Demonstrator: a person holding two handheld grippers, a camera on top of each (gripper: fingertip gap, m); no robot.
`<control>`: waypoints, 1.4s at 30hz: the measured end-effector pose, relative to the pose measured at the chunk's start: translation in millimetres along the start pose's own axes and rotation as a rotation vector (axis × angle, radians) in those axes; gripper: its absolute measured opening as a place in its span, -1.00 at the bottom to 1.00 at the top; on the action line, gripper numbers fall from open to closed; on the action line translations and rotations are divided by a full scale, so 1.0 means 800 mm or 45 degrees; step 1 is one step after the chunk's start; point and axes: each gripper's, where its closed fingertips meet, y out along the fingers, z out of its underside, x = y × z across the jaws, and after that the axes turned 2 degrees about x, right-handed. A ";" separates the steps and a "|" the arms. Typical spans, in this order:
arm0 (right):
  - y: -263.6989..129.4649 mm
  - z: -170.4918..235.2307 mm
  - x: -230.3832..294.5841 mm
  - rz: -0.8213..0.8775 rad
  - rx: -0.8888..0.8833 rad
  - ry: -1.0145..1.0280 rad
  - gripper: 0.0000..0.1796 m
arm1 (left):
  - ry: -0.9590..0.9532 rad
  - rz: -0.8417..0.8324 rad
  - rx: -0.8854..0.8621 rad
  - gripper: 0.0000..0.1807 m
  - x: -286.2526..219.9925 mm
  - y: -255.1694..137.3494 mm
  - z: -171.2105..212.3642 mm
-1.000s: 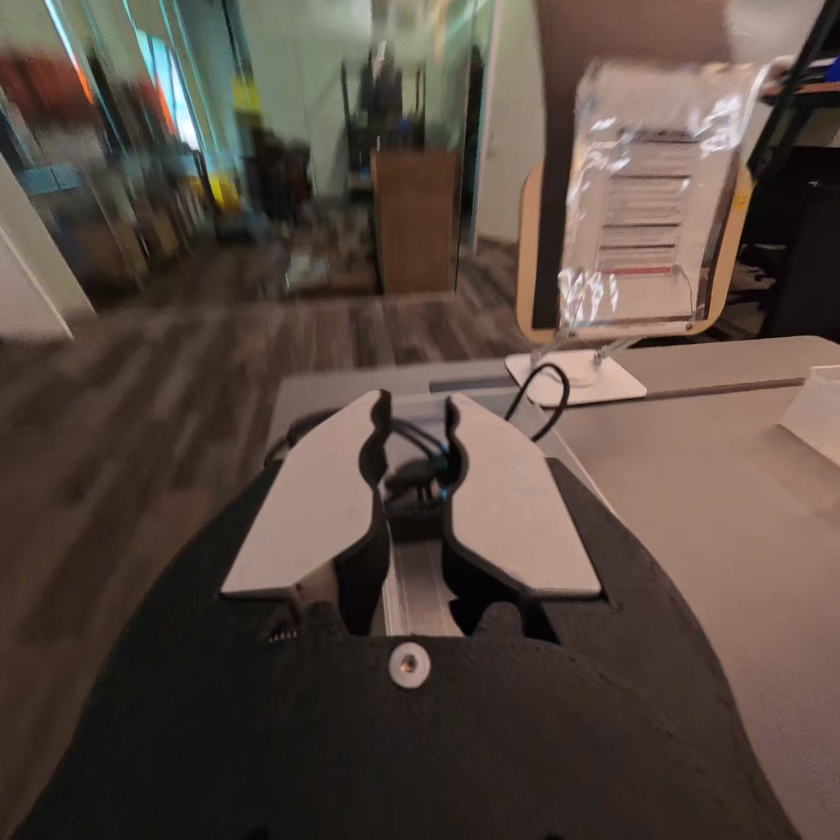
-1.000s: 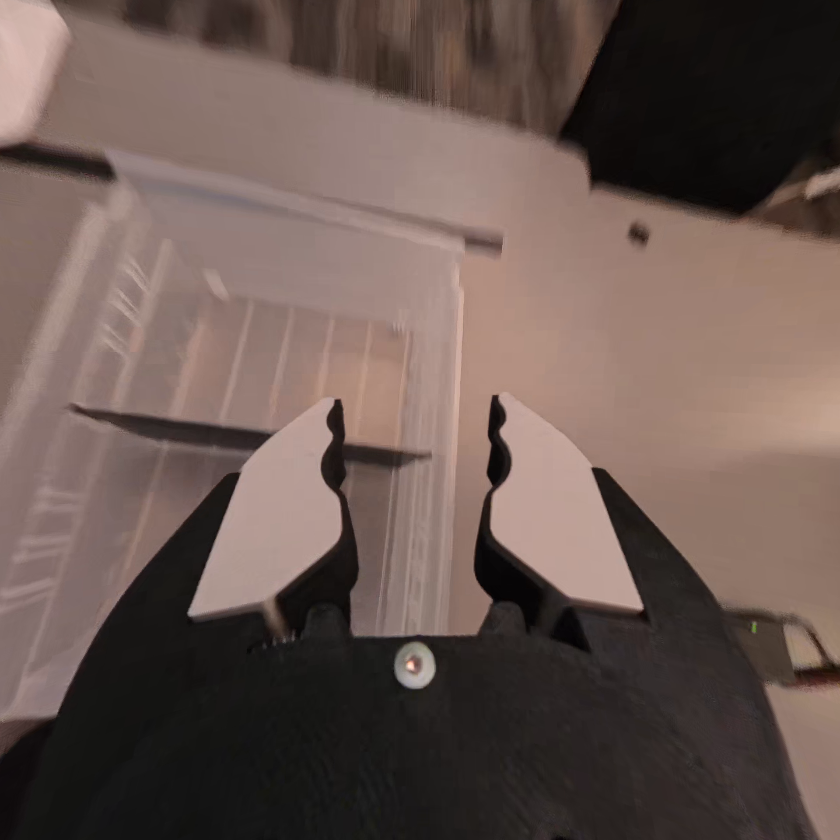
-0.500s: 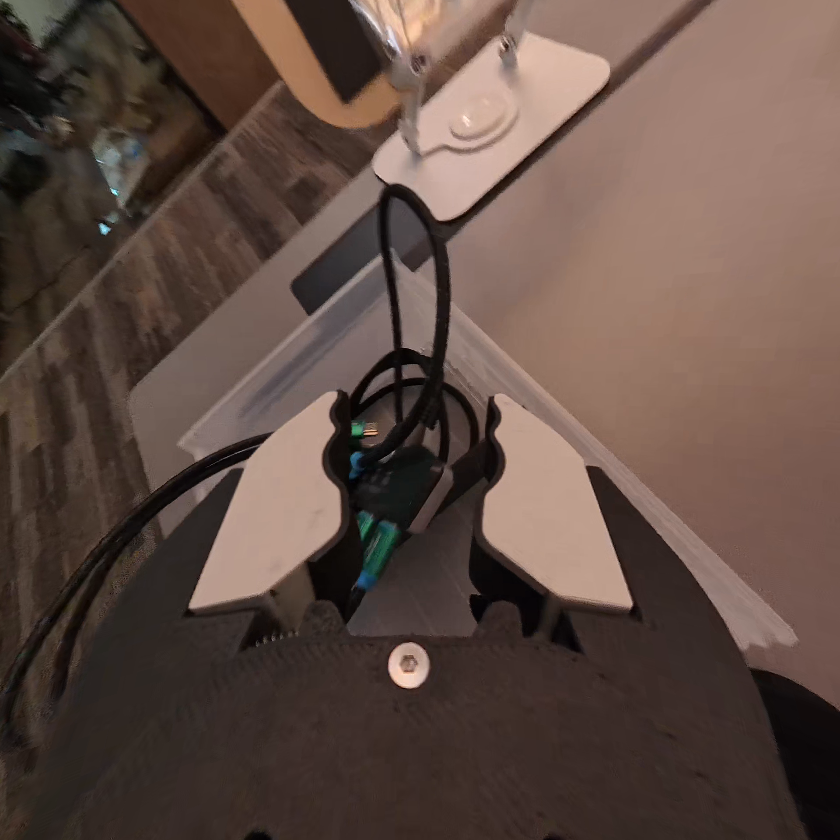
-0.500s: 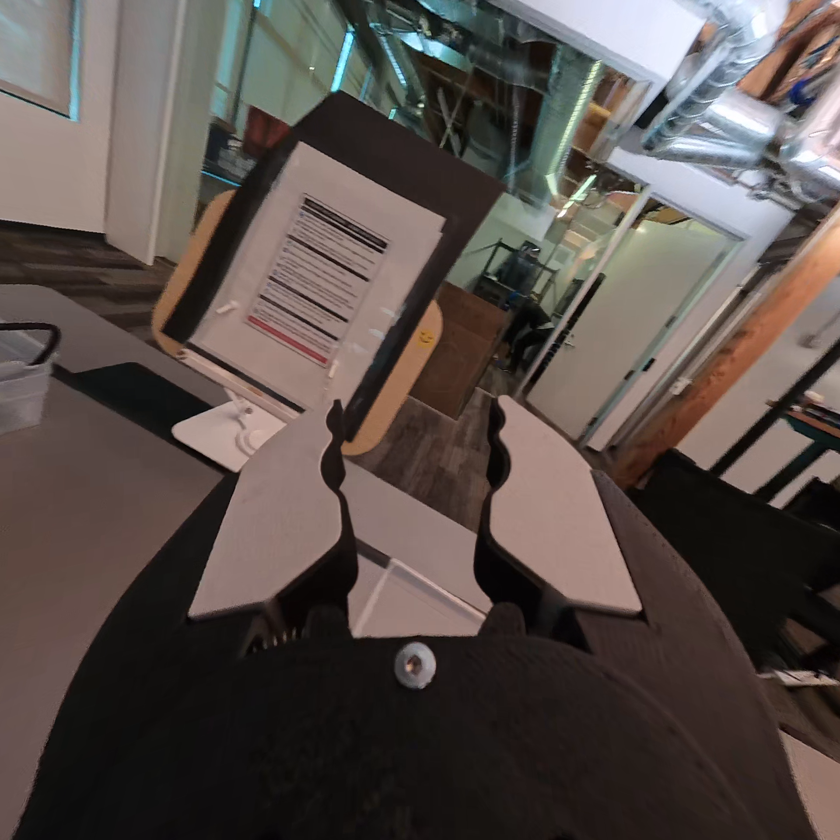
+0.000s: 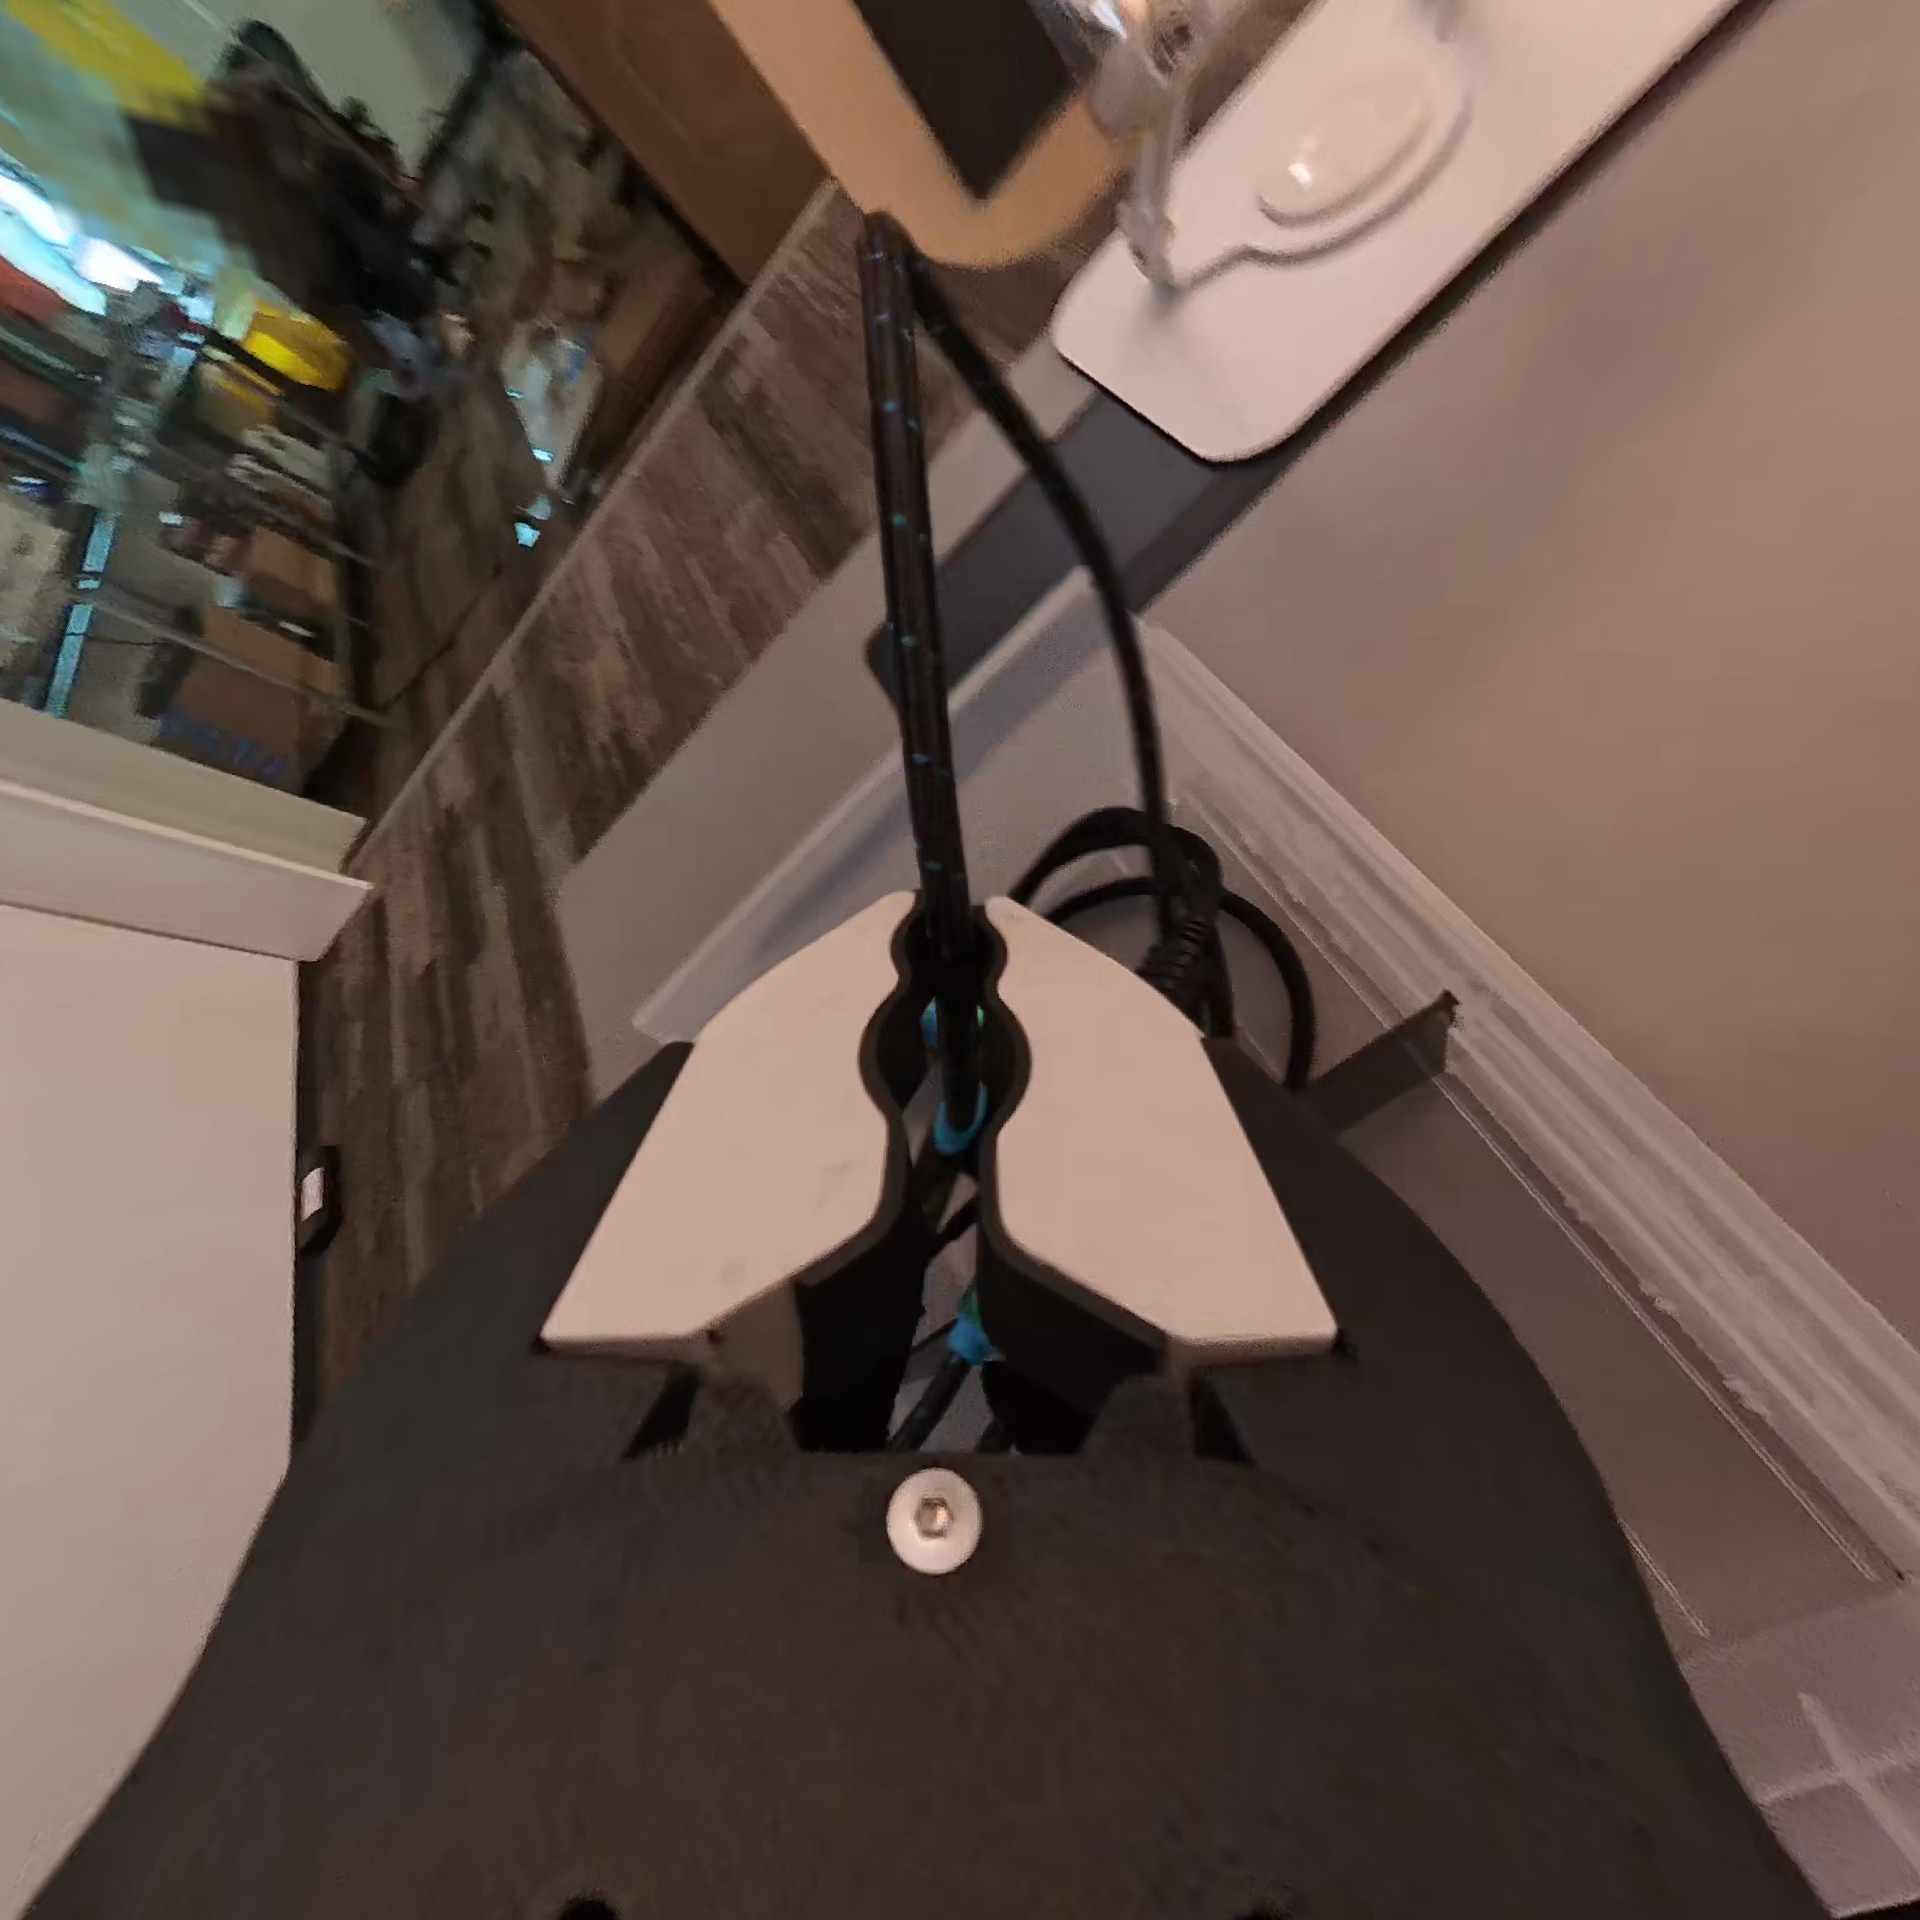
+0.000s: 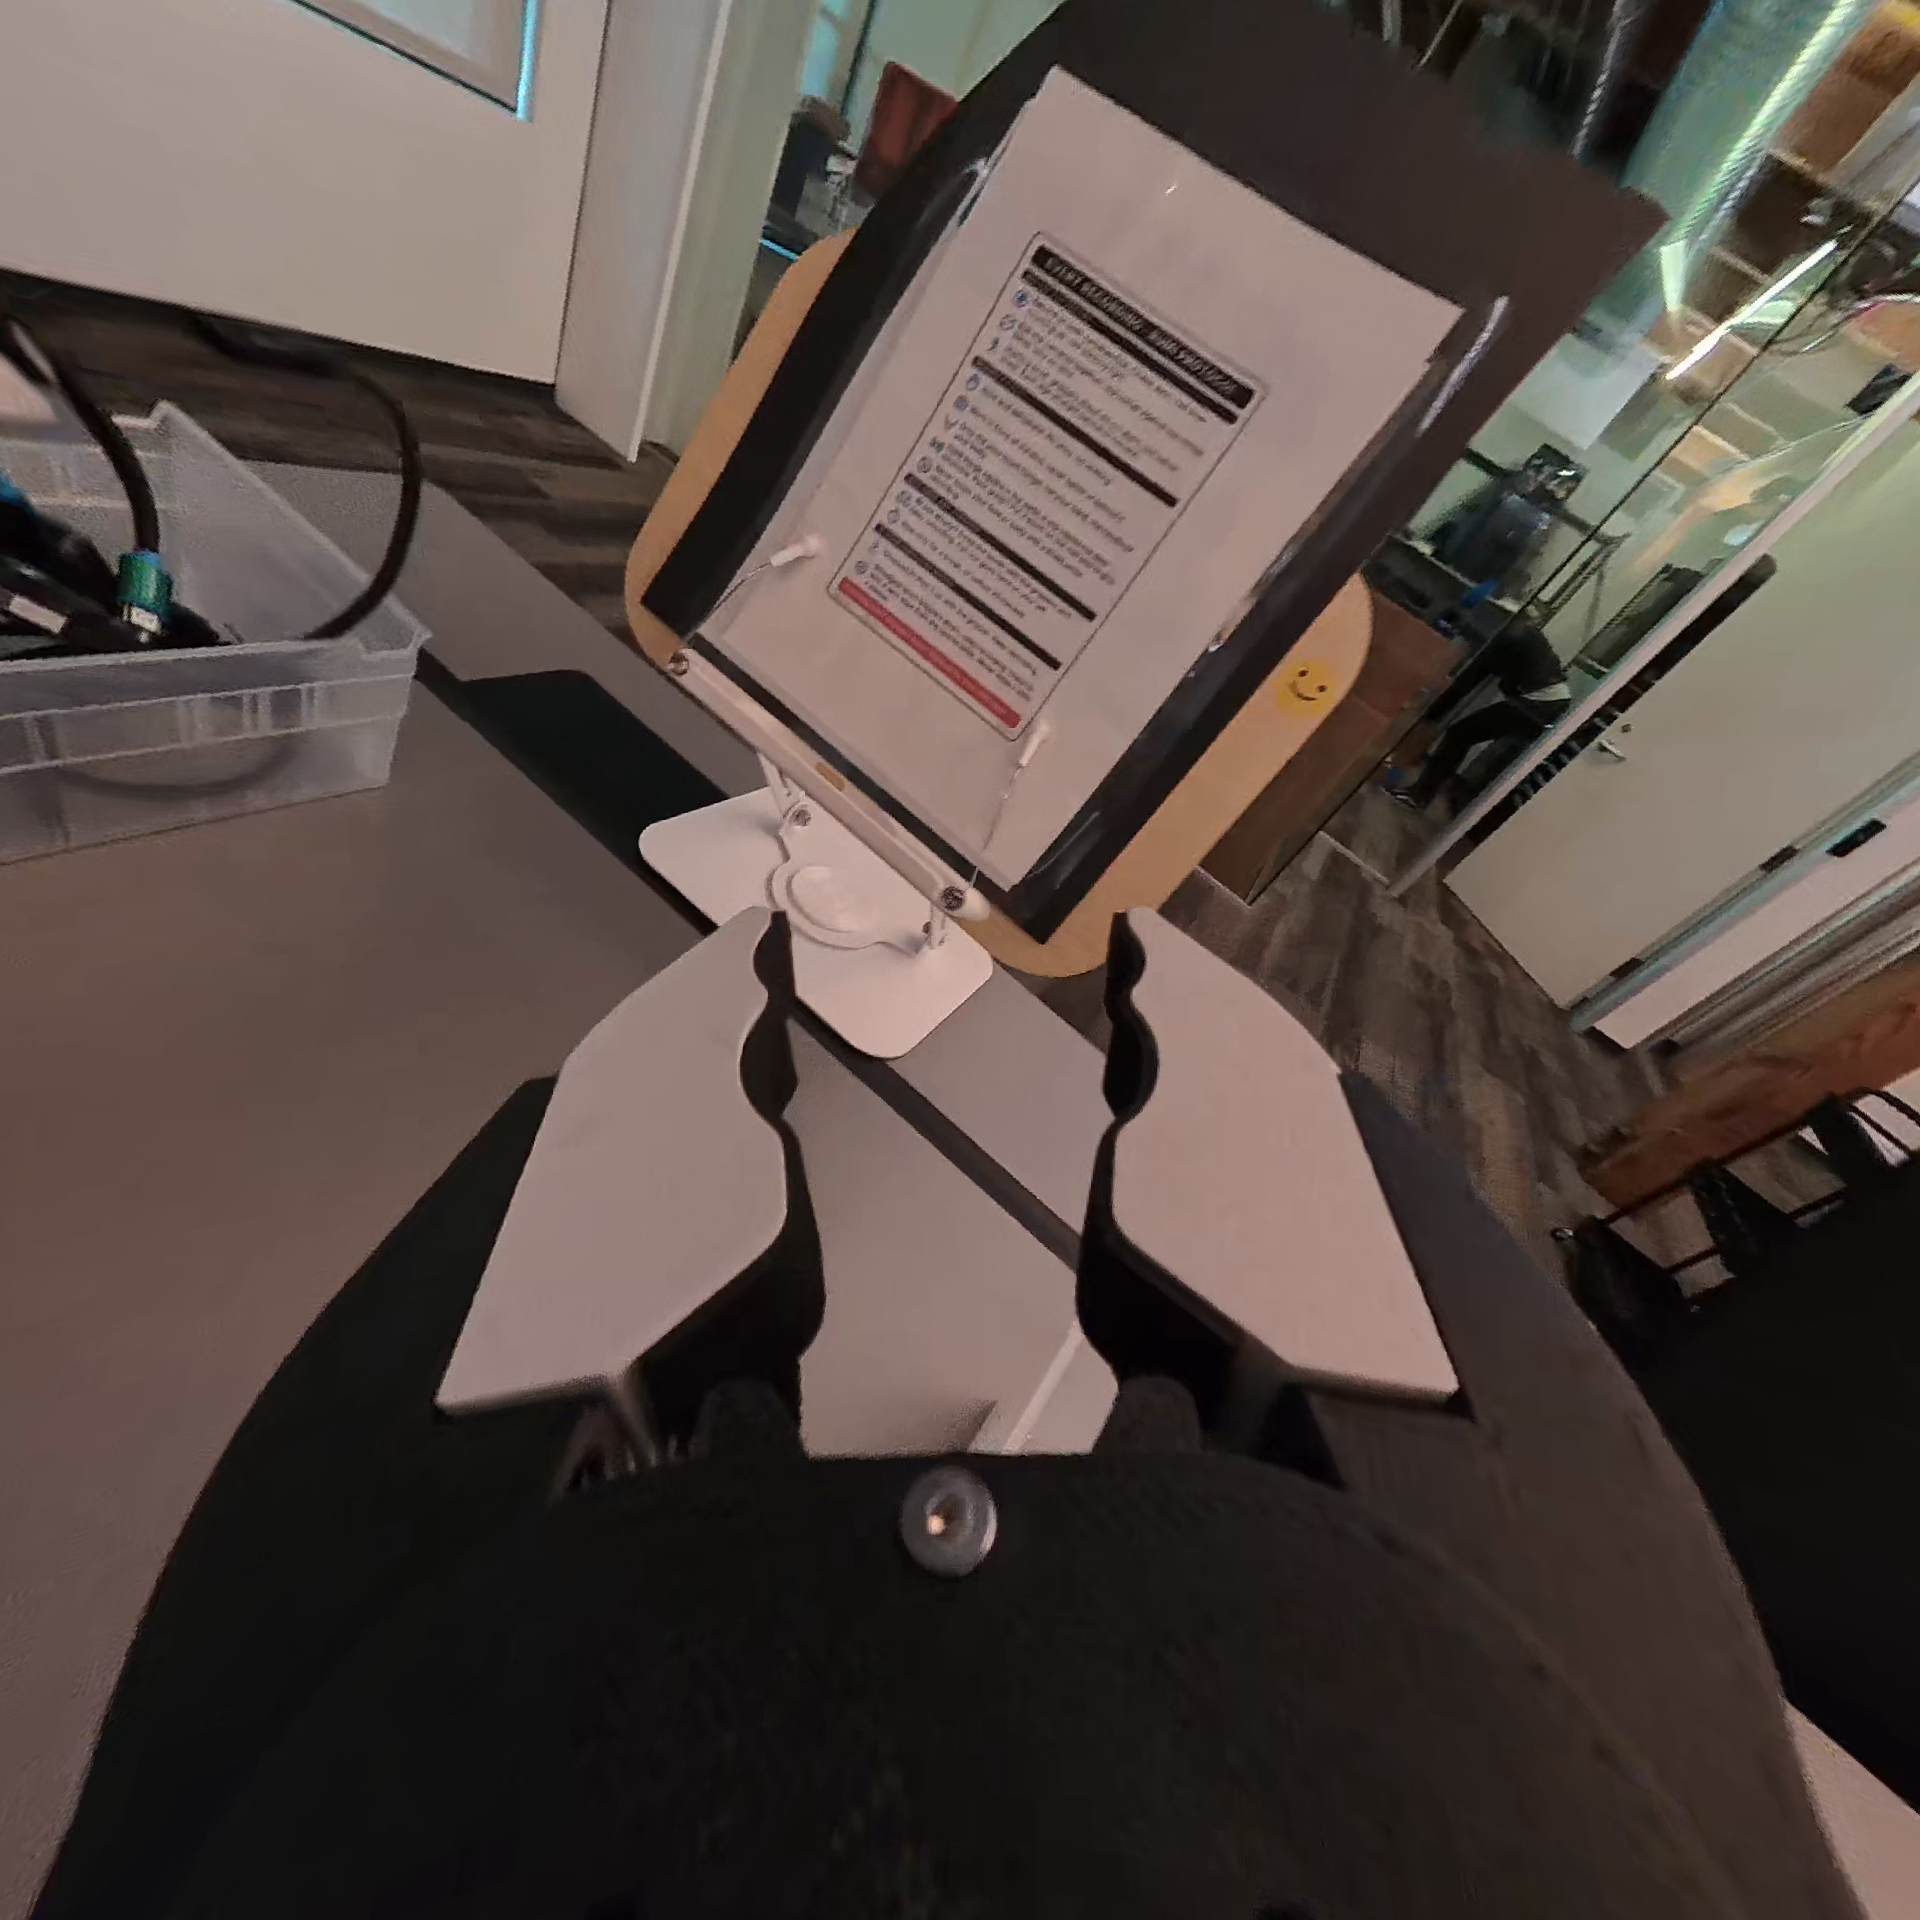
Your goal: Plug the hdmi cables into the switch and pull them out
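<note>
Left gripper (image 5: 948, 920) clamped on a black braided cable (image 5: 909, 582) flecked with blue, tips nearly meeting around it. Cable running up from the tips toward the top of the left wrist view, taut and nearly straight. Blue and green connector parts (image 5: 956, 1127) glimpsed in the gap between the fingers, too hidden to name. Second black cable (image 5: 1081, 540) curving beside the first, dropping into a loose coil (image 5: 1174, 873) in a clear plastic bin (image 5: 1382, 935). Bin resting on a grey table (image 5: 1610, 582), near the table's edge. Switch not made out in either view.

Right gripper (image 6: 945, 951) spread wide, nothing between its fingers, hovering above the table (image 6: 260, 1039). Ahead of it, a white stand (image 6: 883, 997) on the table carrying a tilted sheet holder (image 6: 1060, 499) with a printed page. Far left in the right wrist view, the same bin (image 6: 208, 707) with black cables (image 6: 125, 468) looping over its rim and a green-tipped plug (image 6: 140, 587) inside. Wood-look floor (image 6: 1434, 1018) beyond the table, glass partitions behind.
</note>
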 end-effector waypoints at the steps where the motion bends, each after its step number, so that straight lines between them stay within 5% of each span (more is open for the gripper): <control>1: 0.003 0.002 0.005 -0.013 0.015 -0.015 -0.35 | -0.019 -0.033 -0.035 -0.95 0.009 -0.011 -0.007; 10: 0.029 0.009 0.064 -0.119 0.102 -0.157 -0.37 | -0.074 -0.326 -0.439 -0.96 0.047 -0.129 -0.085; 13: 0.032 -0.002 0.102 -0.246 0.057 -0.149 -0.40 | -0.069 -0.259 -0.529 -0.96 0.025 -0.164 -0.112; 17: 0.003 -0.039 0.182 -0.693 -0.153 -0.093 -0.46 | -0.066 -0.090 -0.712 -0.96 -0.022 -0.212 -0.156; 23: -0.018 -0.059 0.188 -0.931 -0.371 0.106 -0.54 | -0.052 0.249 -0.968 -0.97 -0.100 -0.266 -0.206; 31: -0.016 -0.054 0.261 -1.295 -0.469 0.240 -0.47 | -0.060 0.444 -0.985 -0.97 -0.149 -0.267 -0.225; 42: 0.015 -0.064 0.294 -1.149 -0.437 0.435 -0.44 | -0.121 0.415 -0.941 -0.97 -0.157 -0.253 -0.231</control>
